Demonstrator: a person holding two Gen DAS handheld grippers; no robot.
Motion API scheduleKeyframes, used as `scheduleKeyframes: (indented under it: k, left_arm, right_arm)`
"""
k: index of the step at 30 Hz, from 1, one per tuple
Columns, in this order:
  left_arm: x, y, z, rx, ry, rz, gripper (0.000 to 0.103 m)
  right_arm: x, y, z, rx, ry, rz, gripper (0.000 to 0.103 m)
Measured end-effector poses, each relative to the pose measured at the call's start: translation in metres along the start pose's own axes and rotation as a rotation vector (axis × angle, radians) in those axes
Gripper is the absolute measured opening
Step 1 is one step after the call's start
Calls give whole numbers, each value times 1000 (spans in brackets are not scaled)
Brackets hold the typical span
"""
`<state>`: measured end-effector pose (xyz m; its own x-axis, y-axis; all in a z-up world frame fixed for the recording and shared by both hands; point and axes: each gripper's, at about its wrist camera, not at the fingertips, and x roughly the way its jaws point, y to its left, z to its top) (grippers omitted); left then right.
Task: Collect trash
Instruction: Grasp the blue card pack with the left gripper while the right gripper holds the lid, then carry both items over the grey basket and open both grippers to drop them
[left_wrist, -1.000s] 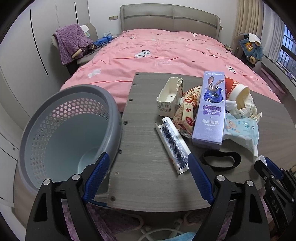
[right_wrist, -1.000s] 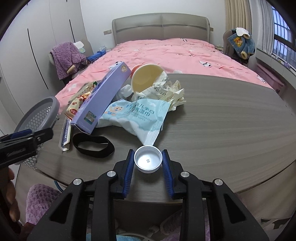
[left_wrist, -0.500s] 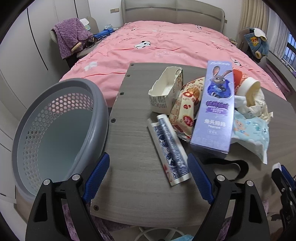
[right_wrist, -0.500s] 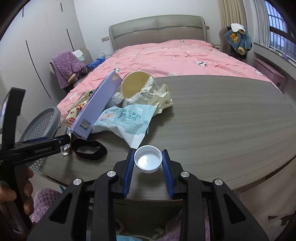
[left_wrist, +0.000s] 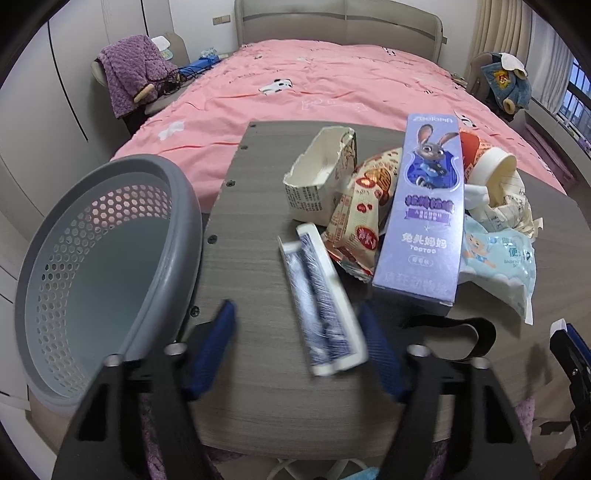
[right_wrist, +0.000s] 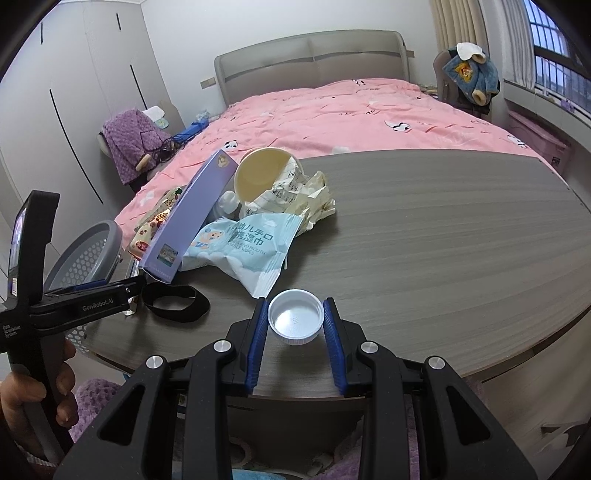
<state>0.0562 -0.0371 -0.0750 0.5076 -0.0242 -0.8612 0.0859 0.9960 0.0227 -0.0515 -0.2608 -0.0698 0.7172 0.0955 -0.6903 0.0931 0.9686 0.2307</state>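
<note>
My left claw (left_wrist: 295, 347) has just been closing; the flat blue-and-white wrapper (left_wrist: 321, 299) has its near end between the pads, right pad almost on its edge, left pad still apart from it, so no pinch yet. The wrapper lies flat on the desk (left_wrist: 258, 398), long axis running away from me, far end tilted a bit left, near end toward the right pad. My right claw (right_wrist: 295, 328) is pinching the white bottle cap (right_wrist: 295, 319), open side up, over the desk's near edge.

Just right of the wrapper's near end: a black strap loop (left_wrist: 476, 332), flat on the desk. Left, off the desk edge: the grey perforated basket (left_wrist: 92, 266), mouth tipped toward me. Crowding the wrapper's far end: a red-and-cream snack bag (left_wrist: 360, 218), touching or overlapping it. Purple rabbit carton (left_wrist: 428, 206) lies over that bag, long axis also running away. Right of it: a light-blue wet-wipe pack (left_wrist: 498, 262) and crumpled paper (left_wrist: 517, 214). Further back: a torn cream box (left_wrist: 317, 181) and a tipped paper cup (left_wrist: 495, 170). Behind everything, the pink bed (left_wrist: 332, 85).
</note>
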Motion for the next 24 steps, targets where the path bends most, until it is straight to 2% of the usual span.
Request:
scheduleKeyframes:
  k: [1, 3, 4, 6, 12, 16, 24]
  left_arm:
    - [0, 1, 0, -2, 4, -9, 45]
    - [-1, 2, -1, -4, 4, -15, 25]
    - [-2, 2, -1, -5, 7, -23, 23]
    - [-3, 5, -3, -10, 11, -42, 22]
    - [-17, 13, -9, -11, -18, -36, 22]
    - [-38, 21, -11, -15, -85, 9, 22]
    - [-80, 57, -6, -63, -202, 24, 22]
  right_arm:
    - [-1, 0, 0, 0, -1, -1, 30]
    - [-2, 1, 1, -2, -2, -1, 30]
    - [-2, 2, 1, -3, -3, -1, 30]
    - [-2, 3, 2, -2, 0, 3, 30]
    - [-8, 8, 4, -12, -8, 0, 30]
    - [-15, 17, 9, -34, -22, 4, 30]
    - [-24, 61, 28, -91, -54, 81, 30]
